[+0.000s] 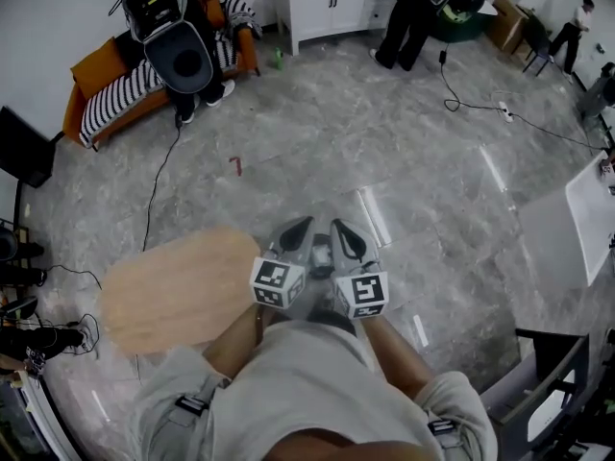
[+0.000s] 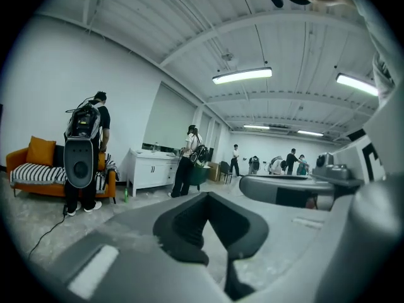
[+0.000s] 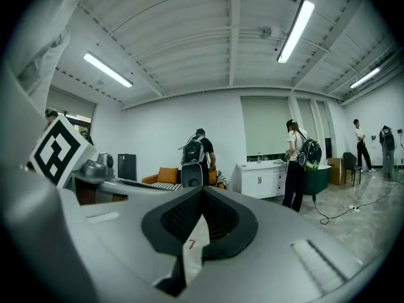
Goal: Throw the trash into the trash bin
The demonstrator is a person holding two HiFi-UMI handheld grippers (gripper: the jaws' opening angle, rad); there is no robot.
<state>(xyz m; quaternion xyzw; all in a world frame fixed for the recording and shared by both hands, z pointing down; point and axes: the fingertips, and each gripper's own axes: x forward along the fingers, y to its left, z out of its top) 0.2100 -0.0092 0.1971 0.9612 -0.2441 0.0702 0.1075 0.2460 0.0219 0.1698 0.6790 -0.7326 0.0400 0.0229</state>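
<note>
In the head view my left gripper (image 1: 296, 227) and right gripper (image 1: 344, 230) are held side by side in front of my chest, high above the grey marble floor, pointing away from me. Both sets of jaws stand shut with nothing between the pads, as the left gripper view (image 2: 207, 196) and the right gripper view (image 3: 202, 190) show. A small red scrap (image 1: 236, 165) lies on the floor ahead; it also shows through the gap under the right jaws (image 3: 191, 245). A dark green bin (image 1: 459, 19) stands far off beside a person.
A light wooden oval table (image 1: 178, 288) is close at my left. An orange sofa (image 1: 106, 94) with a striped cover, a person carrying a backpack rig (image 1: 178, 36), a white cabinet (image 1: 332, 3), floor cables (image 1: 159, 190) and a white table (image 1: 588, 221) ring the room.
</note>
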